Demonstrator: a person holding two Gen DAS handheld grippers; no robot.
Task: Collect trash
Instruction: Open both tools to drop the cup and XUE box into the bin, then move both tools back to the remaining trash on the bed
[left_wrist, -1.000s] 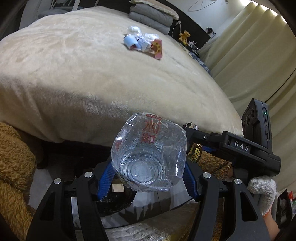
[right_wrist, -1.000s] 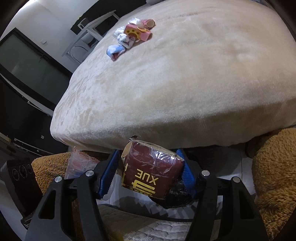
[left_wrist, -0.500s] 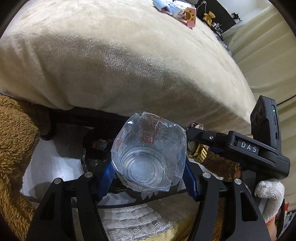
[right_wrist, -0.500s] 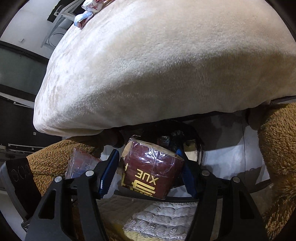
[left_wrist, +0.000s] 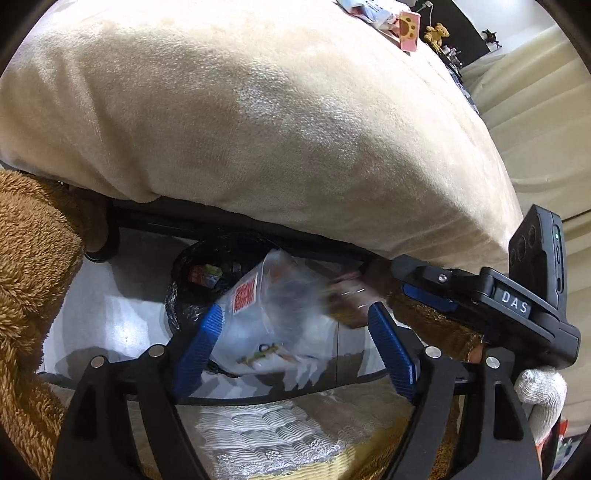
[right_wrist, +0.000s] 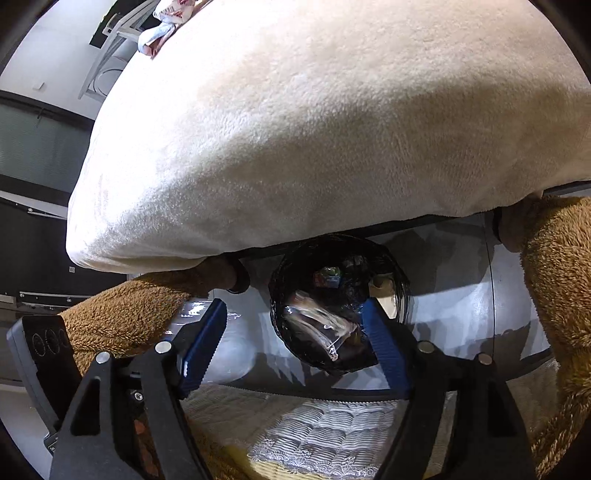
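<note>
A black-lined trash bin (left_wrist: 184, 295) (right_wrist: 400, 291) stands on the floor at the foot of the bed. My left gripper (left_wrist: 295, 332) is open above it; a clear crumpled plastic bottle (left_wrist: 273, 306) is between the blue pads, tipping down over the bin, blurred. My right gripper (right_wrist: 295, 332) is open over the bin; a dark red wrapped packet (right_wrist: 317, 325) is falling into it, blurred. The right gripper also shows in the left wrist view (left_wrist: 461, 291). More trash (left_wrist: 384, 18) (right_wrist: 166, 22) lies far back on the bed.
The cream blanket-covered bed (left_wrist: 277, 129) (right_wrist: 332, 129) overhangs the bin. Brown fuzzy slippers or legs (left_wrist: 33, 277) (right_wrist: 554, 295) flank the bin. A white lace cloth (right_wrist: 332, 428) lies below the grippers. Curtains (left_wrist: 546, 110) hang at right.
Both grippers tilted down toward the bin and opened. The clear bottle and the red packet were let go and are dropping toward the bin.
</note>
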